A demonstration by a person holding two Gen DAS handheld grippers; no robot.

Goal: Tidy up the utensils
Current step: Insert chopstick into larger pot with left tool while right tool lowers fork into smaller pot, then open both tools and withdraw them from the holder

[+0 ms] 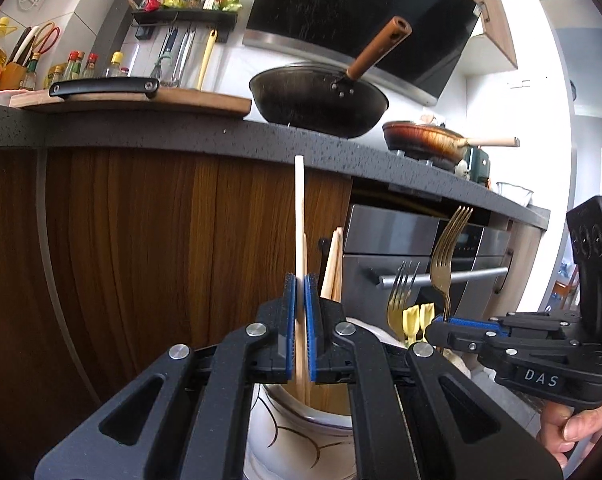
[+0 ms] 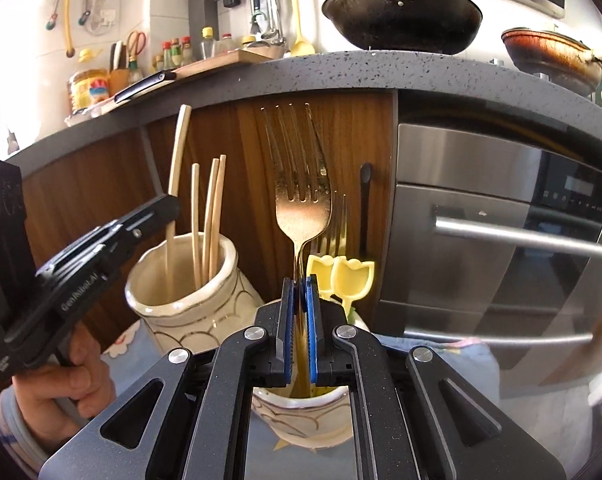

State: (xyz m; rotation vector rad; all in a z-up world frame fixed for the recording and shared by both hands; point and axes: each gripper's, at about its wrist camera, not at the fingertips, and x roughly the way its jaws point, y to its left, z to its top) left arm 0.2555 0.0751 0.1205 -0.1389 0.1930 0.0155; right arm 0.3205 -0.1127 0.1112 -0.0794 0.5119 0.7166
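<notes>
Two grippers, two utensils, below a kitchen counter (image 1: 205, 136)

The left gripper (image 1: 299, 280) clamps a chopstick (image 1: 299, 216) standing in a jar (image 2: 181, 300); the right gripper (image 2: 299, 284) pinches a gold fork (image 2: 301, 200) upright over another jar (image 2: 297, 412).

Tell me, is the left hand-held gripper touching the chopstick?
Touching. The left wrist view shows the left hand-held gripper with both blue pads pressed against the chopstick.
</notes>
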